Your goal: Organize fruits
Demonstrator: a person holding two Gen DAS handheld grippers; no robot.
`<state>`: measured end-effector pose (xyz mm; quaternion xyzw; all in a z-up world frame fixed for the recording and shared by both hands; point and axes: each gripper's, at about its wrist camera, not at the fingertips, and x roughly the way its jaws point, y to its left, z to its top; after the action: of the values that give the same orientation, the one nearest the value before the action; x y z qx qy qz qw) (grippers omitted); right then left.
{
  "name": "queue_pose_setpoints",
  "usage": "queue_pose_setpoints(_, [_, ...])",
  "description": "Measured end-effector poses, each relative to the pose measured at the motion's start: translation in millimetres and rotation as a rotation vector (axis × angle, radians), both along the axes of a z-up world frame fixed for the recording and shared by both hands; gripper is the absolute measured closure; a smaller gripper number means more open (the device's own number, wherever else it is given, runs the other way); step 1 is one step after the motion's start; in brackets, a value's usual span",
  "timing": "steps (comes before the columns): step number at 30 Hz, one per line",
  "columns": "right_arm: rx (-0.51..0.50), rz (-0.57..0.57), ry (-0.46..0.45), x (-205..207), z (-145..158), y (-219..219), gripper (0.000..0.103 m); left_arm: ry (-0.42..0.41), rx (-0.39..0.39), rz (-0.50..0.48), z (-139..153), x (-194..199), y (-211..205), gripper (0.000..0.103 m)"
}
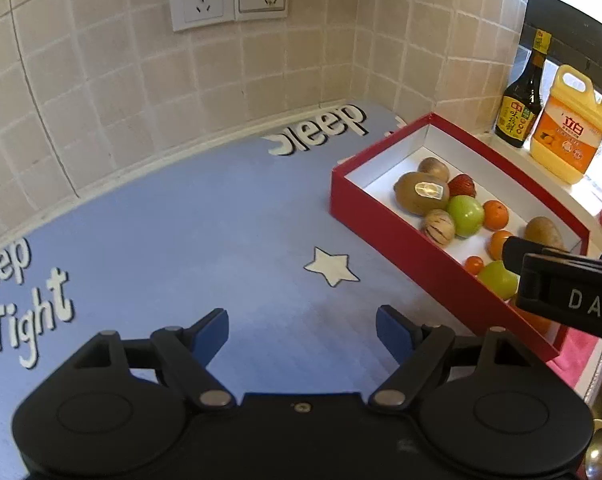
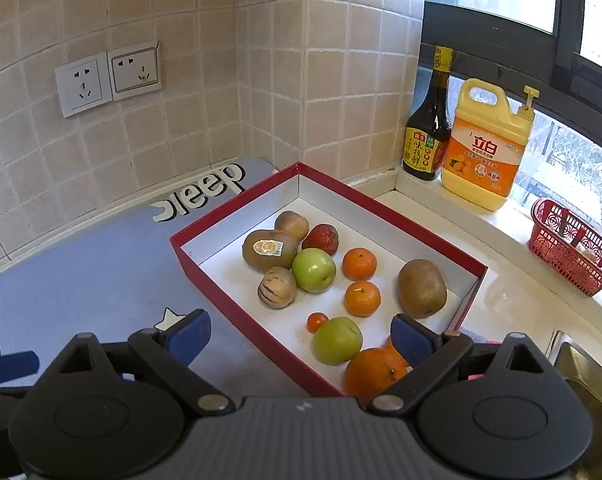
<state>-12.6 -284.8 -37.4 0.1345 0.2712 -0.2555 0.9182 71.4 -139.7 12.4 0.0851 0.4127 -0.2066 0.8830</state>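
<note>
left gripper: wide, empty, over blue mat
right gripper: wide, empty
red box: fruit inside, below-ahead of right gripper

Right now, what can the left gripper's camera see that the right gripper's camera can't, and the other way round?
Only the left wrist view shows the white "Tight" lettering on the blue mat, and the whole white star.

Only the right wrist view shows the big orange at the near end of the red cardboard box, and most of the red plastic basket on the sill.

Both show the box of fruit, the sticker-labelled brown kiwi, the dark sauce bottle, the yellow detergent jug and the white wall sockets.
</note>
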Motion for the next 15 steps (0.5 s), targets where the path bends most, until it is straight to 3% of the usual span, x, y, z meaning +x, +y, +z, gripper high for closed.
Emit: queue_pose_setpoints(15, [-0.020, 0.005, -0.005, -1.2, 1.6, 3.8, 0.005, -0.018, -0.019, -0.002, 1.9, -3.8, -0.2, 0.007])
